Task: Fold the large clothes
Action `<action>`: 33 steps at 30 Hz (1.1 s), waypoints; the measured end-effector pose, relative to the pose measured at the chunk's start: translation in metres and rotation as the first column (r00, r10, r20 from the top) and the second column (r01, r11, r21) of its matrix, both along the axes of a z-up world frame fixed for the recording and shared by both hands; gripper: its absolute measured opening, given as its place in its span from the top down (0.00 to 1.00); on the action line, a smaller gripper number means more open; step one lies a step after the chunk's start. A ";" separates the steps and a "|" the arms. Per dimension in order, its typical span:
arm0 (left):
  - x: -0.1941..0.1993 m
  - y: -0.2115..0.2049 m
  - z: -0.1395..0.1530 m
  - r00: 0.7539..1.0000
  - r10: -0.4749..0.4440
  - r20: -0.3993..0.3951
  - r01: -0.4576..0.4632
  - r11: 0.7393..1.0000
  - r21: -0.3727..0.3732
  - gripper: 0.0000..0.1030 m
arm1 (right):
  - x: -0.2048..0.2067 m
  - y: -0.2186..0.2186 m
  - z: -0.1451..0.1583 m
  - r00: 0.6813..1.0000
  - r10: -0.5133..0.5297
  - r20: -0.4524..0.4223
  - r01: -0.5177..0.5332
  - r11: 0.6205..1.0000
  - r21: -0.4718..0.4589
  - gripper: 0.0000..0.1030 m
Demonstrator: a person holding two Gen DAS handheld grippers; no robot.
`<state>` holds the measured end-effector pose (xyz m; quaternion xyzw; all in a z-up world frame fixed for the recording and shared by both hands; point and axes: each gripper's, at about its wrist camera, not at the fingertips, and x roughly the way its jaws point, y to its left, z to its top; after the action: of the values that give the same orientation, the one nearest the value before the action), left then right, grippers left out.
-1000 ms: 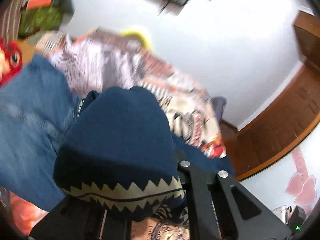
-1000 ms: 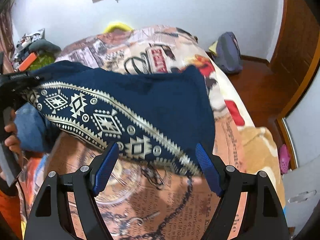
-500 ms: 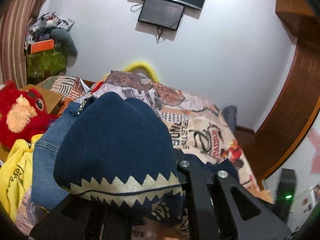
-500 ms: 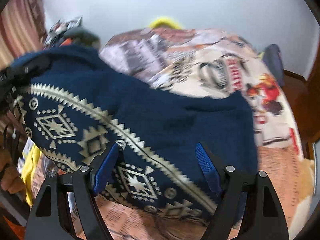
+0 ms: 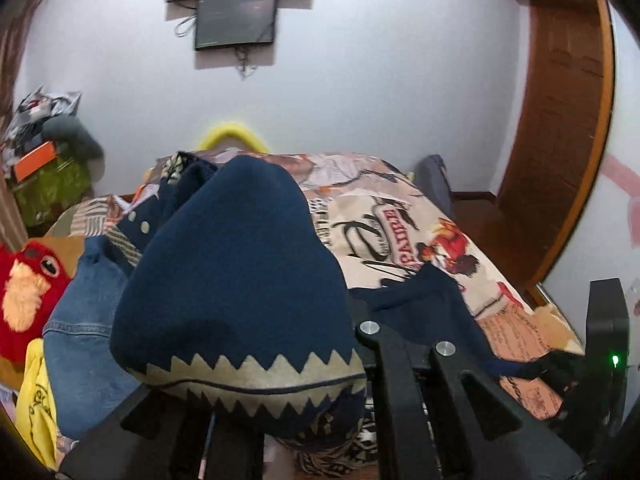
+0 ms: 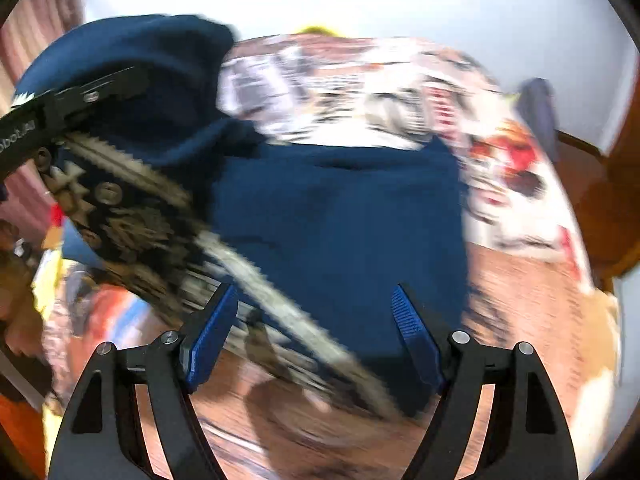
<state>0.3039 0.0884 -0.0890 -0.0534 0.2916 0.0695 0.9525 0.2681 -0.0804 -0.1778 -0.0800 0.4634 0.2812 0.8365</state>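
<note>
A navy sweater with a beige zigzag pattern band (image 5: 236, 280) bulges over my left gripper (image 5: 280, 408), which is shut on it; the fingertips are hidden under the cloth. In the right wrist view the same sweater (image 6: 340, 224) hangs from the left gripper (image 6: 76, 100) at upper left down to the patterned bedspread (image 6: 520, 300). My right gripper (image 6: 316, 332) is open and empty, its blue pads (image 6: 212, 332) just in front of the sweater's lower edge. The right wrist view is motion-blurred.
Blue jeans (image 5: 80, 340), a yellow garment (image 5: 34, 400) and a red plush toy (image 5: 28, 280) lie at the left of the bed. A grey bag (image 5: 434, 180) sits by the wall. A wooden door frame (image 5: 560, 120) stands at the right.
My left gripper has lifted and tilted upward with the sweater, raising it off the bed. The right gripper has stayed open and moved closer to the hanging cloth.
</note>
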 end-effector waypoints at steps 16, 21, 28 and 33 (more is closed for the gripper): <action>0.039 -0.108 -0.046 0.869 -0.433 -0.240 0.422 0.901 -0.098 0.91 | 0.020 -0.090 -0.069 0.946 -0.209 -0.247 0.216 0.976 0.001 0.26; 0.030 -0.095 -0.078 0.844 -0.445 -0.298 0.412 0.895 -0.170 0.91 | 0.012 -0.109 -0.057 0.948 -0.227 -0.223 0.235 0.972 0.010 0.26; 0.007 -0.106 -0.077 0.848 -0.429 -0.311 0.436 0.899 -0.050 0.74 | -0.005 -0.121 -0.021 0.962 -0.252 -0.110 0.251 0.968 -0.017 0.26; -0.016 -0.104 -0.058 0.836 -0.439 -0.330 0.456 0.890 -0.030 0.47 | -0.012 -0.126 0.002 0.961 -0.266 -0.074 0.270 0.962 0.046 0.26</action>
<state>0.2881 -0.0157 -0.1468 0.0524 0.4482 -0.1397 0.8814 0.2562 -0.2061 -0.1757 0.0166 0.4899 0.1809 0.8527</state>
